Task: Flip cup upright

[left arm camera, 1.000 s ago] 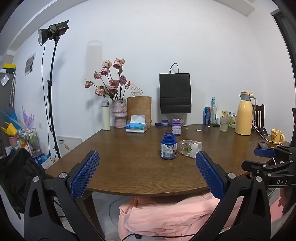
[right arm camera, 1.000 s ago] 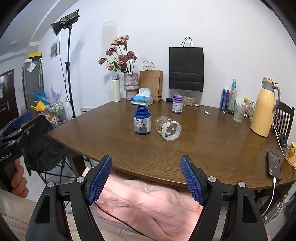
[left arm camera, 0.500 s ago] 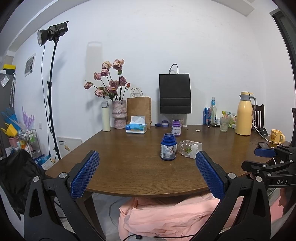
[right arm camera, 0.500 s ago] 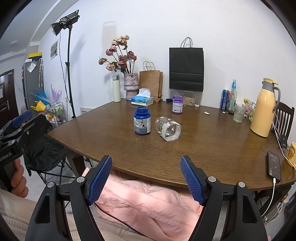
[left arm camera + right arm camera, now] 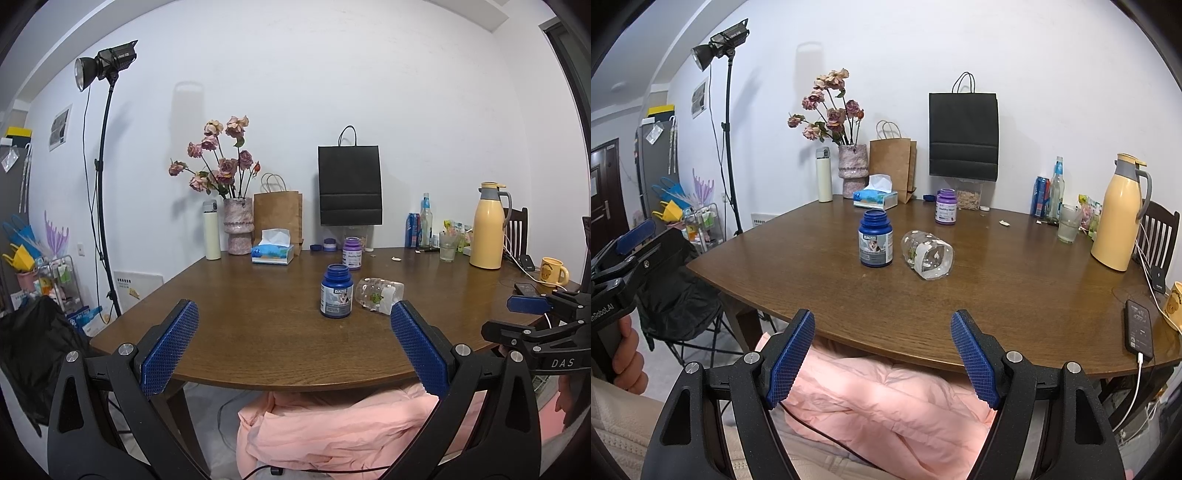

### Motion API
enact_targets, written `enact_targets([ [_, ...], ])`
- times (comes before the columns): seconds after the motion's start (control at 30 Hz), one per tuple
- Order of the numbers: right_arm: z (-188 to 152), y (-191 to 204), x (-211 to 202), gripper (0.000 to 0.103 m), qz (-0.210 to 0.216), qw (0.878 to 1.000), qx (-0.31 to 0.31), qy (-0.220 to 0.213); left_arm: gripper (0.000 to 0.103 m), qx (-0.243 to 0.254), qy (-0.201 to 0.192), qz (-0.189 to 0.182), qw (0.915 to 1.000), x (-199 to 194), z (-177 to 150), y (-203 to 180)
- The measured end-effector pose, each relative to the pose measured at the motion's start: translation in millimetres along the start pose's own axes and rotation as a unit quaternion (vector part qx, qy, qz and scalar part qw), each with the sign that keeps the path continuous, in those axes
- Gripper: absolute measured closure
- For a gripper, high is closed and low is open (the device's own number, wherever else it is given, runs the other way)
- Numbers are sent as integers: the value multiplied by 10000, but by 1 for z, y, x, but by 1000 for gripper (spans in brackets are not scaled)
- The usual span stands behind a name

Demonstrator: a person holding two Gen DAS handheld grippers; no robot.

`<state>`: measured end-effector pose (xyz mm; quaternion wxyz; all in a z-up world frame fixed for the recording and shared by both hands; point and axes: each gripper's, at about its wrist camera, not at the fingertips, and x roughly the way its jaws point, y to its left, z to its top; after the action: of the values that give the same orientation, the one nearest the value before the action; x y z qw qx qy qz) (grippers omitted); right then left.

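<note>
Both of my grippers are hanging back off the near edge of the bench [image 5: 997, 295], nothing in either one. My left gripper [image 5: 291, 347] has its jaws spread wide, and my right gripper [image 5: 882, 354] is spread wide too, blue pads facing each other with only pink fabric [image 5: 886, 406] showing below them.

The cup [image 5: 928, 254] is a clear one with a white printed band, lying on its side near the middle of the bench. In the right wrist view its open mouth points toward me and a bit to the right, base pointing away. Just to its left, close but I can't say touching, stands a dark blue bottle [image 5: 875, 238] with a dog on the label, upright. From the left wrist view the same cup [image 5: 378, 295] sits right of that bottle [image 5: 336, 291], partly behind my right-hand pad.

Further back there's a purple jar [image 5: 946, 206], a tissue box [image 5: 875, 197], a vase of dried roses [image 5: 853, 168], a brown paper bag [image 5: 892, 164] and a black bag [image 5: 963, 134] against the wall. Over on the right side, a yellow thermos jug [image 5: 1117, 218], a drinking glass [image 5: 1068, 223], and a phone [image 5: 1138, 328] on charge near the edge.
</note>
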<state>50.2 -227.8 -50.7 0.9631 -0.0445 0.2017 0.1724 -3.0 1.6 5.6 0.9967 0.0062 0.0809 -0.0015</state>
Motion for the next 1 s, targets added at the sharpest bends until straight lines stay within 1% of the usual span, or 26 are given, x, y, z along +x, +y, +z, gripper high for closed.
enact_targets([
  [1.0, -1, 1, 1, 22, 20, 10000, 8, 22, 0, 18, 23, -3, 10000, 5, -9, -4],
])
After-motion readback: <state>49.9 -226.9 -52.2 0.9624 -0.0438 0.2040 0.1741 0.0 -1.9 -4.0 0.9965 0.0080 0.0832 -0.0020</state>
